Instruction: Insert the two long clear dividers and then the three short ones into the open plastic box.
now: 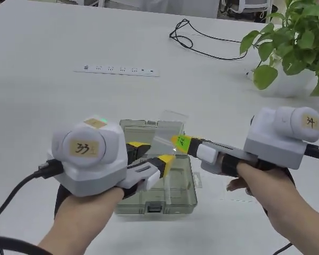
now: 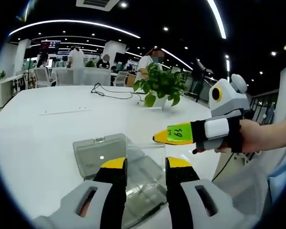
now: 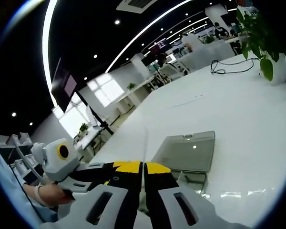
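Observation:
The open plastic box stands mid-table with its lid folded back; it is also in the left gripper view, and its lid is in the right gripper view. My right gripper is shut on a clear divider held above the box. In its own view the right gripper has the divider's thin edge rising between its jaws. My left gripper is open just left of it. In its own view the left gripper has the clear divider ahead of its jaws, with the right gripper coming in from the right.
A white power strip lies behind the box, and a black cable loops further back. A potted plant stands at the back right. People and desks fill the room behind the table.

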`<control>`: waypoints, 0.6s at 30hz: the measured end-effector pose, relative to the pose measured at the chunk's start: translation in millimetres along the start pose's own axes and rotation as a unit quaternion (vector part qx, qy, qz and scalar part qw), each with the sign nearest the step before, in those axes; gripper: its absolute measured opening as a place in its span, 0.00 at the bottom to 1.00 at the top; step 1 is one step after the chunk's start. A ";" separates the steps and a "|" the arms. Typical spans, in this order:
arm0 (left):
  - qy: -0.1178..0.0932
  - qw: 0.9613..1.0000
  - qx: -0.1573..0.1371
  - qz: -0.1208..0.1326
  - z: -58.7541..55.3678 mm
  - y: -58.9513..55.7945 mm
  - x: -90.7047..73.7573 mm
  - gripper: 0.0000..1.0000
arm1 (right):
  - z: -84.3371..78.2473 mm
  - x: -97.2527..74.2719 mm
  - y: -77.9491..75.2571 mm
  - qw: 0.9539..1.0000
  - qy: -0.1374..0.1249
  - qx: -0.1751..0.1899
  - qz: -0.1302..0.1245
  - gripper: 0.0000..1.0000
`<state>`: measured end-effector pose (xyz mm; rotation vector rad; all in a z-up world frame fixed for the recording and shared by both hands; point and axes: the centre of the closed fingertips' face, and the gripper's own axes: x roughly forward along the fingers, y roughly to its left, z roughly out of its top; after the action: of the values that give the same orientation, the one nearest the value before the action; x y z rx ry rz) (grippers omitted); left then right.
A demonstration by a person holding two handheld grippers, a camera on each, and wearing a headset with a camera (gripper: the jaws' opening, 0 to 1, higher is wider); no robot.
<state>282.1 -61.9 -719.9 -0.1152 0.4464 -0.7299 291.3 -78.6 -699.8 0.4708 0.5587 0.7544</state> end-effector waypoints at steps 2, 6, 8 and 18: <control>0.001 1.000 0.000 0.001 -0.9 0.4 -0.7 0.30 | -1.6 1.2 2.6 1.000 0.006 0.004 0.002 0.03; -0.003 1.000 0.000 0.003 -0.7 2.7 -2.8 0.30 | -1.7 3.8 7.6 1.000 0.014 -0.003 0.003 0.02; -0.006 1.000 -0.002 0.003 0.1 3.5 -3.8 0.30 | -0.8 4.9 9.1 1.000 0.019 -0.004 0.003 0.02; 0.000 1.000 0.026 0.014 -0.5 12.7 -16.5 0.46 | 5.2 9.5 12.4 0.999 0.044 -0.026 -0.001 0.02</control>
<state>279.0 -41.4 -717.8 -0.0595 0.4281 -0.7141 294.0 -64.6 -691.5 0.3908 0.6211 0.7892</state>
